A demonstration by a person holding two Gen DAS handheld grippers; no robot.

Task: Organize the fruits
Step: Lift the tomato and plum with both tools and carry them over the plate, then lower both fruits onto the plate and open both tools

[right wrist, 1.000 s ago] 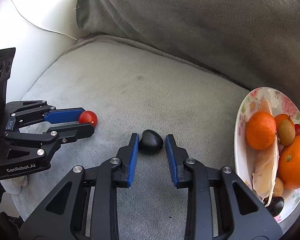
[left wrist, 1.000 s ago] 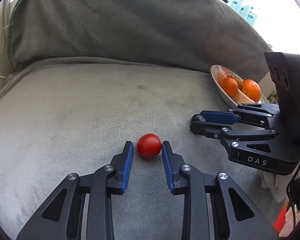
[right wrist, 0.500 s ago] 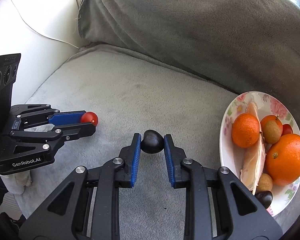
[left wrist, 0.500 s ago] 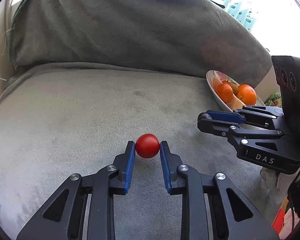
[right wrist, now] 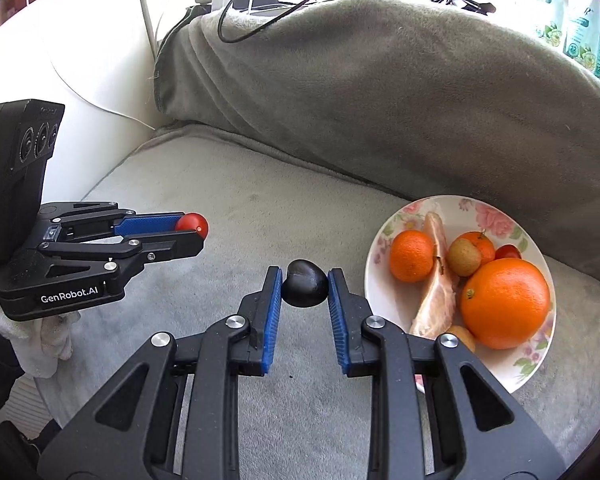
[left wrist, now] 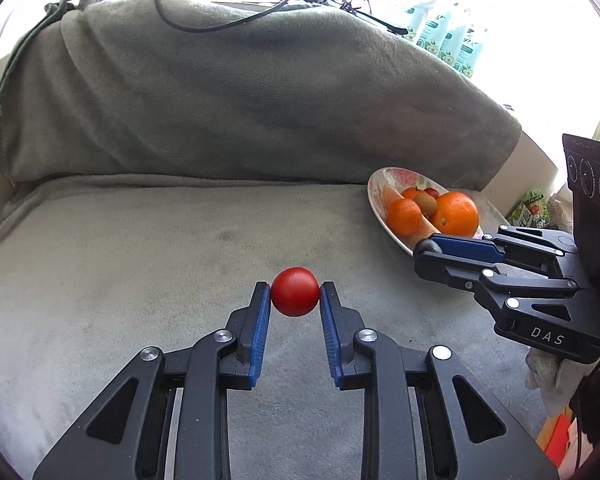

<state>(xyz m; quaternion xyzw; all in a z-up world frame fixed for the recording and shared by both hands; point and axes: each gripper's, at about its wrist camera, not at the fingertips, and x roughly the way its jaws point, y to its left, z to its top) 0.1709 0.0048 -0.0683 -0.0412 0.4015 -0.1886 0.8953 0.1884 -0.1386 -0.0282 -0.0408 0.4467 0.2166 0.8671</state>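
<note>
A grey blanket-covered cushion point(left wrist: 148, 240) spreads out ahead of and beneath both grippers, with its draped backrest rising beyond the fingertips. The floral plate point(right wrist: 512, 364) sits on the cushion just to the right of the right gripper, already carrying a large orange point(right wrist: 505, 304), a smaller mandarin point(right wrist: 411, 255), a peeled citrus segment point(right wrist: 436, 300) and a few little brown and red fruits. The left gripper point(left wrist: 295, 294) has its blue pads pressed on either side of a red cherry tomato point(left wrist: 295, 291), which sits right at the fingertips and looks lifted clear of the fabric. The right gripper point(right wrist: 305, 283) is likewise clamped on a small dark fruit point(right wrist: 305, 283), glossy and nearly black, held at the very tips of its fingers and apparently off the cushion too. From the left wrist view the plate lies well off to the right and farther ahead, beyond the right gripper's fingers. The step in hand appears to be the carry: both stray fruits are picked up and neither is on the plate yet. The next move likely calls for swinging the dark fruit a short way right over the plate's rim and opening over a bare patch, then bringing the tomato across without the two grippers colliding. Both fruits are round and gripped only at the fingertips, so a steady squeeze and a low release should help stop them rolling off.
</note>
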